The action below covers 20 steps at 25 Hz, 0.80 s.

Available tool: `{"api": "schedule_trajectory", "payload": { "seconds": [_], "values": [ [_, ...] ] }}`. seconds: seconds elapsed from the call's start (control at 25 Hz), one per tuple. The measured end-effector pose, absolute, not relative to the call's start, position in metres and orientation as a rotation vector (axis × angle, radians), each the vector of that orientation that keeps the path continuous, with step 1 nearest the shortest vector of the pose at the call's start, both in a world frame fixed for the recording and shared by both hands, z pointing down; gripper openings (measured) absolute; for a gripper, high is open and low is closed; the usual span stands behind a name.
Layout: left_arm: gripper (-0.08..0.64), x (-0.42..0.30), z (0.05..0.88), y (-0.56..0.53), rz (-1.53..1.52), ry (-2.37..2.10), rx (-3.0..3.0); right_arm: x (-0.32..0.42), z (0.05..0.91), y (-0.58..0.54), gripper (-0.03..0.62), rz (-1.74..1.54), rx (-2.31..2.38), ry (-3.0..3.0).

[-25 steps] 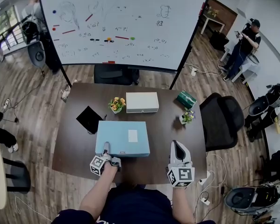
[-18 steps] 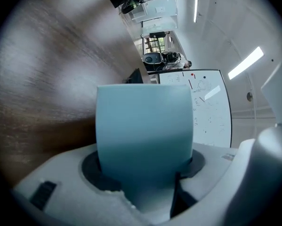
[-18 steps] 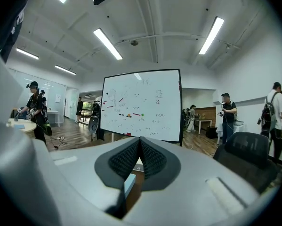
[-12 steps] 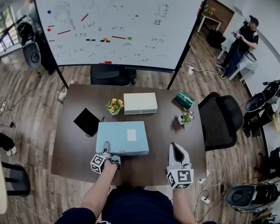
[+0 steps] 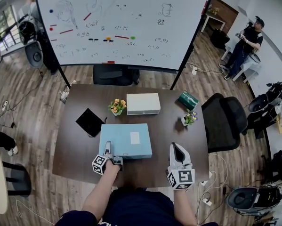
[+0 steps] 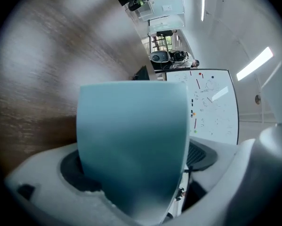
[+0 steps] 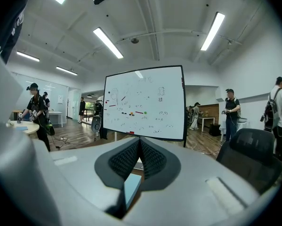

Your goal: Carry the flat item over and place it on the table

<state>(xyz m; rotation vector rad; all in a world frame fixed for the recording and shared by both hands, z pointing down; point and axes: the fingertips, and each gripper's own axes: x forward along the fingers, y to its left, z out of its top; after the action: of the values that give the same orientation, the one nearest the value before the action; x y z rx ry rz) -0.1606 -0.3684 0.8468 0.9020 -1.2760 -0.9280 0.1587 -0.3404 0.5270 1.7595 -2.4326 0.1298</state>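
flat blue box [image 5: 125, 140] is down on the dark table [image 5: 75, 149], near the front edge, a bit left of centre, white label on top. left gripper [image 5: 108, 148] is at the box's near-left edge, rolled so one jaw sits over the top face and the other on the table side. its jaws have just been opening and now stand wide. box edge is between them, but in the left gripper view one pad [image 6: 204, 154] shows clear of the box face, so no grip. can't tell if the other pad [image 6: 70, 171] touches. right gripper [image 5: 174, 149] is over bare table just right of the box, apart from it, tips closed together with nothing clamped; only a thin blue sliver shows through the gap below the tips in the right gripper view. behind the box: white box [image 5: 143, 103] with a flower pot [image 5: 116, 106] just left of it, black flat item [image 5: 89, 121] further left, green pack [image 5: 188, 100] and small plant [image 5: 189, 118] toward the right edge. whiteboard [image 5: 124, 25] stands past the table, black chair [image 5: 224, 119] at the table's right side.
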Motion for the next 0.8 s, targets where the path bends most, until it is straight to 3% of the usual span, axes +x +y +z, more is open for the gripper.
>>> {"api": "schedule_trajectory", "payload": {
  "seconds": [0.28, 0.8],
  "values": [
    [0.6, -0.176, 0.858, -0.36, -0.763, -1.418, 0.76, 0.146, 0.528, -0.342, 0.011, 0.133, 1.73, -2.45],
    [0.601, -0.175, 0.845, -0.344, -0.653, -1.487, 0.687, 0.146, 0.527, -0.336, 0.011, 0.134, 1.727, -2.447]
  ]
}}
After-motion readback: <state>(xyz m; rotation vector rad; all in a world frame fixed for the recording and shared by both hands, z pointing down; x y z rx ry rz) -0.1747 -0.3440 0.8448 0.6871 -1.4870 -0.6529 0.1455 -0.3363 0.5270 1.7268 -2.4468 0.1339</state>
